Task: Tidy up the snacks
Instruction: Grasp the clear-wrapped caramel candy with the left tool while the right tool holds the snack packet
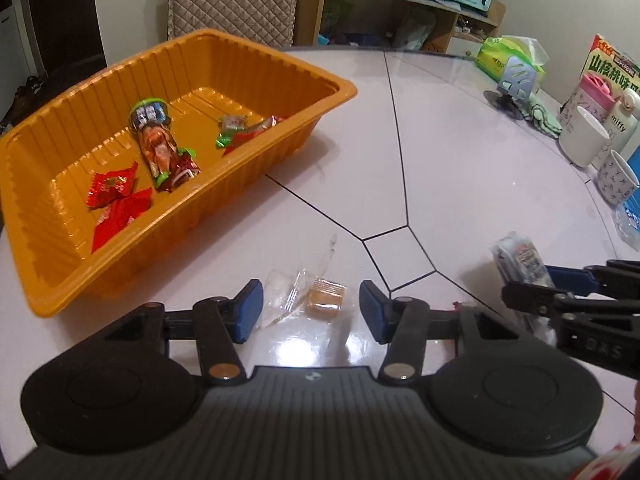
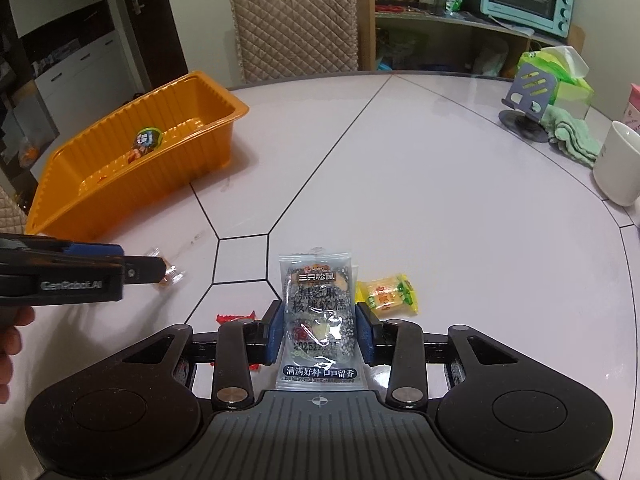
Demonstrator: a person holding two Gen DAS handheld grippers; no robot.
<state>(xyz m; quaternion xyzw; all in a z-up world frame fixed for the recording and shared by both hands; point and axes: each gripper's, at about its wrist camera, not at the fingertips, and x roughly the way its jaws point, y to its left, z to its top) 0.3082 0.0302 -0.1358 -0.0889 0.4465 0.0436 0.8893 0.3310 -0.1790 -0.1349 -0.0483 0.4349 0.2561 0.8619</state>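
So the right gripper [image 2: 318, 330] is clamped on the sesame-walnut cake packet [image 2: 318, 312], long axis pointing straight out at 12 o'clock. Left gripper [image 1: 311, 311] is spread wide, with a clear-wrapped tan candy [image 1: 325, 299] sitting on the table between its pads, dead ahead. The orange tray [image 1: 256, 46] lies off at 10-11 o'clock from both, already holding a few snacks, and the left one is closer to it, I'd say.
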